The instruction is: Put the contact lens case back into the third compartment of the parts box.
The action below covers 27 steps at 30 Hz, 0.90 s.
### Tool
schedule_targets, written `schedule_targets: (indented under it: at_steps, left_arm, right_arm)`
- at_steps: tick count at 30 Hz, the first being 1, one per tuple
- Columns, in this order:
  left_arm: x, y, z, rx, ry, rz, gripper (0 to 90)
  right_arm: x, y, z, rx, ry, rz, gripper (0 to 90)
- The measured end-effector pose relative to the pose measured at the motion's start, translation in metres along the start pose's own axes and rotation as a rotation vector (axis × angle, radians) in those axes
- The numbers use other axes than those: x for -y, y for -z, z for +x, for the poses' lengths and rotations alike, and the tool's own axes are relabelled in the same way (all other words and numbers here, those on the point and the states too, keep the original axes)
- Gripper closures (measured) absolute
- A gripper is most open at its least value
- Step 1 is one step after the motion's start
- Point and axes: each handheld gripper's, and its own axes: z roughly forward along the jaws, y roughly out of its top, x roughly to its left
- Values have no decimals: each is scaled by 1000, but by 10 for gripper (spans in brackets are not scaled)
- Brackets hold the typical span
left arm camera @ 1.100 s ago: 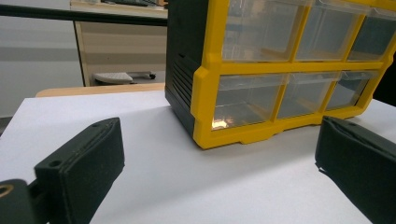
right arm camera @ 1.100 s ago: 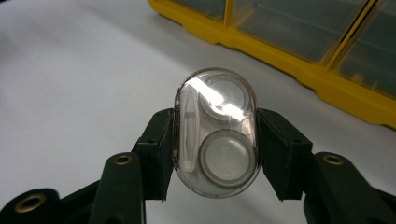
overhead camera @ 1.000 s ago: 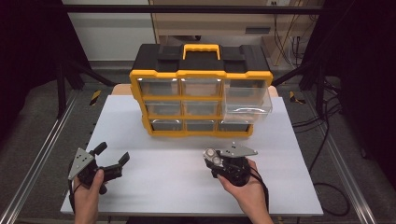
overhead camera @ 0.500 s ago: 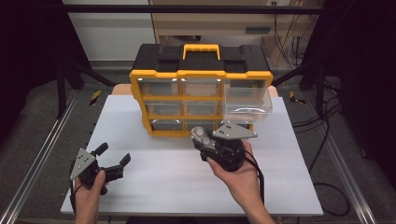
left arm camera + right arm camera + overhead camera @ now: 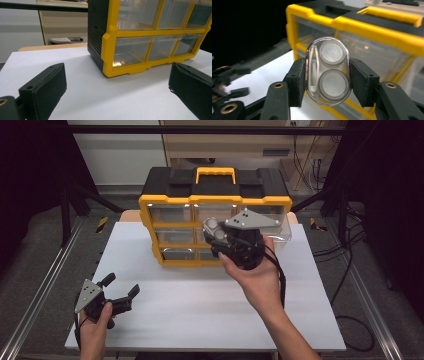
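One clear case [image 5: 327,71] with two round discs, clamped in right gripper [image 5: 327,72] | left gripper [image 5: 120,292] spread, empty | one drawer organizer [image 5: 215,195]

Open tongs [image 5: 117,92] before drawer cabinet [image 5: 150,37]

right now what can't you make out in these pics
- Right gripper, high view: its jaws are hidden behind its own body and the hand.
- Clear case, right gripper view: blurred, so the two round things inside stay unidentified.
- Organizer, high view: glare and the right gripper hide the drawer contents; the left gripper view crops its top.
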Motion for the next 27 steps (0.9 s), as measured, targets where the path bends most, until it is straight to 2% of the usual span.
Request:
schedule_targets:
  at_steps: [8, 27]
  left_arm:
    - [0, 0, 0, 2, 0, 4, 13]
    - [0, 1, 1, -3, 6, 0, 13]
  right_arm:
    - [-12, 2, -23, 21, -43, -15, 492]
    - [-23, 18, -62, 82, -58, -9, 492]
